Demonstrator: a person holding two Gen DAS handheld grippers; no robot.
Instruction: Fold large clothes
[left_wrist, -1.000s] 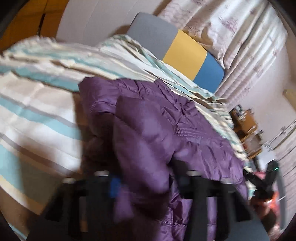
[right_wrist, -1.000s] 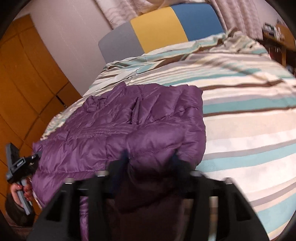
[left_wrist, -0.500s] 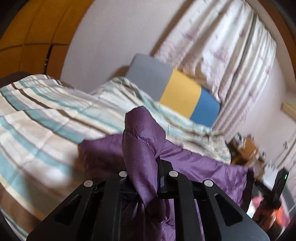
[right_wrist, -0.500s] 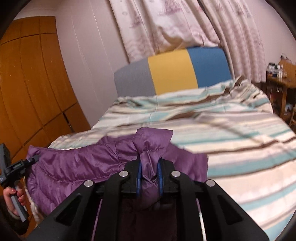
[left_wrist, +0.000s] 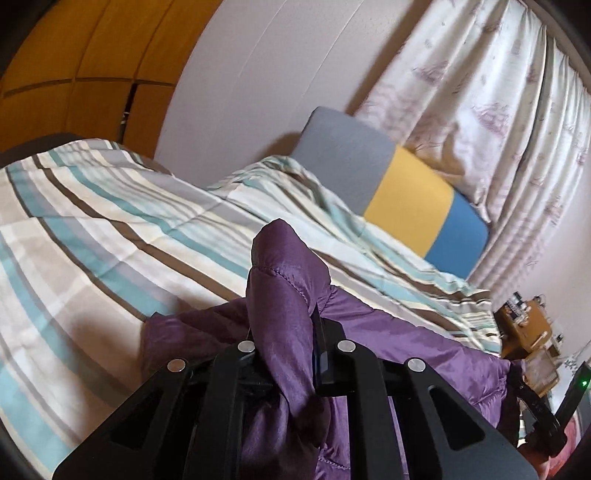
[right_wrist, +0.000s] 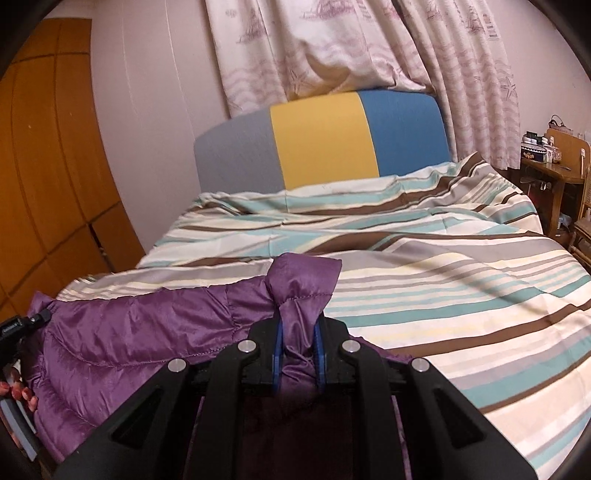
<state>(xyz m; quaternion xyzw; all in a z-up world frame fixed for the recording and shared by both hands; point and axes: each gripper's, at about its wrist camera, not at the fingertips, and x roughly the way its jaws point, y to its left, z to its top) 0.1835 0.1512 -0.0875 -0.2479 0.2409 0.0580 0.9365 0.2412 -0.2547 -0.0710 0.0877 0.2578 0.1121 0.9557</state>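
One purple quilted jacket (right_wrist: 140, 332). Two black tongs, the left tongs (left_wrist: 286, 354) and the right tongs (right_wrist: 298, 350). One bed (right_wrist: 461, 295) with one striped duvet (left_wrist: 92, 236) and one headboard (right_wrist: 321, 140) in three colour panels. One curtain (right_wrist: 369, 48). One wooden side table (right_wrist: 554, 177).

No text can be read.
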